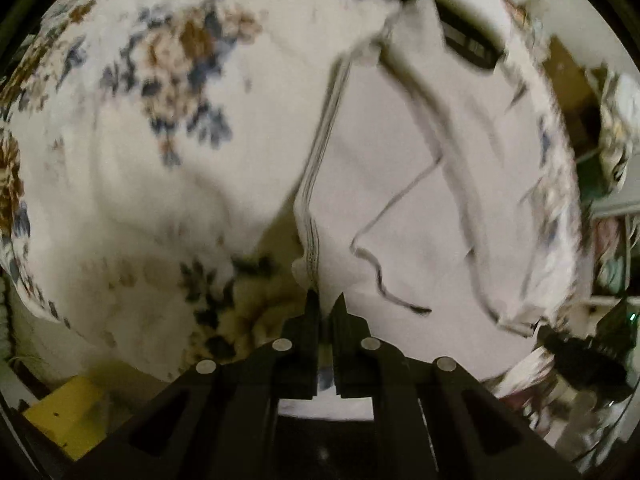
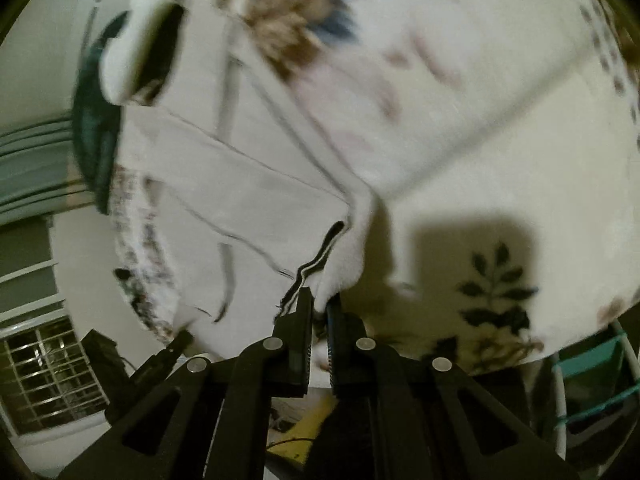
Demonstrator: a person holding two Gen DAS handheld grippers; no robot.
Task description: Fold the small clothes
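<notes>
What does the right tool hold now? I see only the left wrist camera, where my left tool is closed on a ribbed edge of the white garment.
Observer: The right tool is shut on a corner of the white garment, right beside a band of dark stripes.
Operator: And what lies on the other side of that tool, away from the garment?
Observer: Only the flowered sheet. No clothing lies there, and a dark shadow falls on it close to the tool.
</notes>
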